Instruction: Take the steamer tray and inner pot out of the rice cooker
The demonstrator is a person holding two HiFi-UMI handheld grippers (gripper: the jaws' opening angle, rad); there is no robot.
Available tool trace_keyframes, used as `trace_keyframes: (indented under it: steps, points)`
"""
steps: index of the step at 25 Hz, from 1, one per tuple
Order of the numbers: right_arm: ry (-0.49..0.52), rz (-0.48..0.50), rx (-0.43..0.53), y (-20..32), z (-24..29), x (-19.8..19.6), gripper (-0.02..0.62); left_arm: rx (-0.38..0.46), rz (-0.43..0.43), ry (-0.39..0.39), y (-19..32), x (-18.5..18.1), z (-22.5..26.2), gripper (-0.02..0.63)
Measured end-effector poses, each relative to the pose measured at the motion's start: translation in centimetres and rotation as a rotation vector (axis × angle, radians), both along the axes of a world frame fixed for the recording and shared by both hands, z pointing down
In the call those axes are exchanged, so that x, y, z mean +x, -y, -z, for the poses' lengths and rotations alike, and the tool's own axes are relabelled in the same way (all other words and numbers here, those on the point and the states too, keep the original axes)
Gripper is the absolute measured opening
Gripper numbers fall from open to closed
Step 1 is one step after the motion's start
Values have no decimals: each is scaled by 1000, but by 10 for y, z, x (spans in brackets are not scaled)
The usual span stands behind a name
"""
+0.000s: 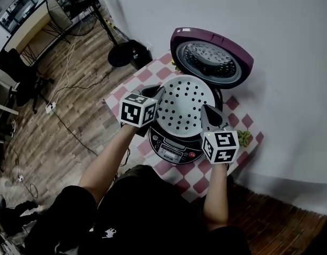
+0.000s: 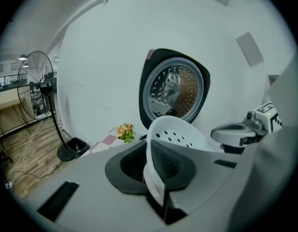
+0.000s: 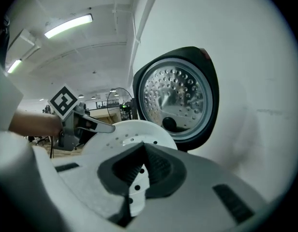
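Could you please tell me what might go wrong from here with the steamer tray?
The left tongs and right tongs each pinch only the thin rim of the steamer tray; uneven lifting could tilt it or let it slip. The open lid stands close behind, so the tray could knock it.

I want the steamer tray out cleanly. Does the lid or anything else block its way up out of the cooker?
Nothing visible does. The left hand-held gripper and right hand-held gripper clamp the steamer tray at opposite rims; the lid stands open behind it, not over it.
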State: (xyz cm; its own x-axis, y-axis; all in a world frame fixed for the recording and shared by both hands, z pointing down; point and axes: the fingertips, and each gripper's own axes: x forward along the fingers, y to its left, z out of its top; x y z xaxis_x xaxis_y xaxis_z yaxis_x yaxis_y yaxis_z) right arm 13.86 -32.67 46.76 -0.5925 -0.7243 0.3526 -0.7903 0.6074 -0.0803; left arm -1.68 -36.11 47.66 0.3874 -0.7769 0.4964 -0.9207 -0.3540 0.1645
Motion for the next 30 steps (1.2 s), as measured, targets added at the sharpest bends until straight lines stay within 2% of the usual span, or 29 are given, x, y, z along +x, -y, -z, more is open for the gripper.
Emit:
trace_keyframes:
  steps: [6, 10, 15, 19, 30]
  points:
    - [16, -6, 40, -9, 28, -23, 2, 105, -2, -27, -1, -7, 31, 25]
    - [-3, -44, 46, -17, 36, -35, 2, 124, -29, -82, -7, -16, 39, 25]
    - [-6, -93, 54, -24, 47, -54, 2, 157, -24, -118, -11, -44, 50, 25]
    - [6, -124, 52, -26, 50, -76, 2, 202, -12, -111, -11, -70, 61, 25]
    - [17, -111, 56, -33, 56, -157, 2, 251, 13, -117, -15, -138, 76, 25]
